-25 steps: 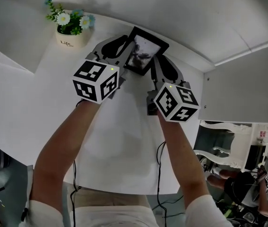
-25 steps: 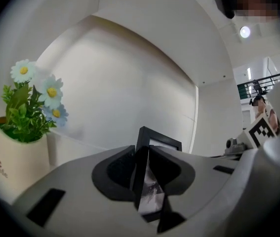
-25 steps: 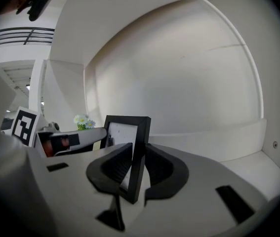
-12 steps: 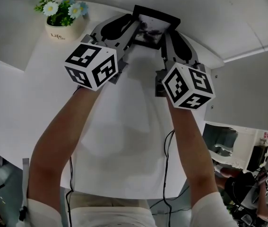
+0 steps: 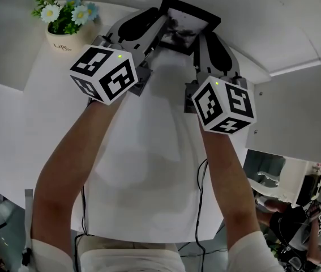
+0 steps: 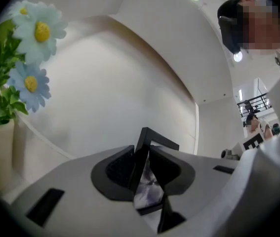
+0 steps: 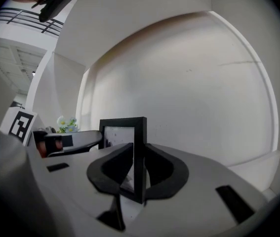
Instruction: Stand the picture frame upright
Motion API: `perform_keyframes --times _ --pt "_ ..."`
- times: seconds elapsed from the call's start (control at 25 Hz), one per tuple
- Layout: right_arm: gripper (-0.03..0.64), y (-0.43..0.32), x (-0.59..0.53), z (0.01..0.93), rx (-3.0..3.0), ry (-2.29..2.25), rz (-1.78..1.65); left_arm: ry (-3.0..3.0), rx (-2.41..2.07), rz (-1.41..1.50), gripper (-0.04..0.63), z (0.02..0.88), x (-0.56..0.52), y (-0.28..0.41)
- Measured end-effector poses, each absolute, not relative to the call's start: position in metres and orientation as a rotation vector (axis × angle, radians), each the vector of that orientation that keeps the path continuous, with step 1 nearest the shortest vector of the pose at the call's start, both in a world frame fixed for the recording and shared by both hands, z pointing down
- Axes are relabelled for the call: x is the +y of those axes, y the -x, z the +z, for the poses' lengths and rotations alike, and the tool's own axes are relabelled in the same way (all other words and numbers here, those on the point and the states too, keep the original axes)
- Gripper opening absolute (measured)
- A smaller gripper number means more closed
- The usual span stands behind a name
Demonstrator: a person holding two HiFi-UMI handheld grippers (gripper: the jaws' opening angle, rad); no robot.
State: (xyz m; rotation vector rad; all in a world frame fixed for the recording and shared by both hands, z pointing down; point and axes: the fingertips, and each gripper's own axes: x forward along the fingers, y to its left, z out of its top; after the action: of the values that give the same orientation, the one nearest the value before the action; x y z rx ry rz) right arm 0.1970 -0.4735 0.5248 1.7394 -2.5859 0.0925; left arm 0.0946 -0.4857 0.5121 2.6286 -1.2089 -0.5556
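Observation:
The black picture frame (image 5: pixel 186 26) with a grey photo is held between both grippers at the far end of the white table (image 5: pixel 149 169), close to the wall. My left gripper (image 5: pixel 161 28) is shut on its left edge, and my right gripper (image 5: pixel 204 35) is shut on its right edge. In the left gripper view the frame (image 6: pixel 146 189) runs edge-on between the jaws of the left gripper (image 6: pixel 143 168). In the right gripper view the frame (image 7: pixel 122 132) stands nearly upright, its side bar pinched in the right gripper (image 7: pixel 139 171). Its lower edge is hidden.
A small white pot of daisies (image 5: pixel 64 32) stands on the table left of the frame, and it also fills the left gripper view's left side as the flowers (image 6: pixel 28 38). The white wall (image 5: pixel 262 16) rises just behind. The table's right edge (image 5: pixel 249 123) is near my right hand.
Both grippers have carried the frame away from me towards the wall. The frame has tipped from a slant to nearly upright.

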Motion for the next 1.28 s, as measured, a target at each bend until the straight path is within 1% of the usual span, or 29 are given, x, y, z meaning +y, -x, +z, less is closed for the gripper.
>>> perform_keyframes --times 0.2,0.48,0.64,0.8,1.0,1.28 --pt "0.075 -0.197 -0.478 0.537 -2.557 -1.733 0.025 -2.569 -1.183 -0.598 0.089 0.522 -0.498 -0.096" --pt "0.075 -0.197 -0.474 0.521 -2.534 -1.735 -0.056 -2.571 -1.143 -0.588 0.089 0.509 -0.492 -0.095" --pt "0.077 -0.197 -0.477 0.535 -2.512 -1.719 -0.066 -2.585 -1.134 -0.544 0.089 0.519 -0.494 -0.096" --pt "0.077 -0.197 -0.473 0.53 -2.507 -1.712 -0.084 -2.617 -1.125 -0.472 0.089 0.515 -0.491 -0.098" --pt "0.097 -0.194 -0.463 0.527 -2.511 -1.691 -0.076 -2.665 -1.133 -0.38 0.089 0.507 -0.485 -0.098" --pt "0.092 -0.193 -0.455 0.526 -2.505 -1.636 -0.052 -2.77 -1.099 -0.283 0.089 0.504 -0.476 -0.098"
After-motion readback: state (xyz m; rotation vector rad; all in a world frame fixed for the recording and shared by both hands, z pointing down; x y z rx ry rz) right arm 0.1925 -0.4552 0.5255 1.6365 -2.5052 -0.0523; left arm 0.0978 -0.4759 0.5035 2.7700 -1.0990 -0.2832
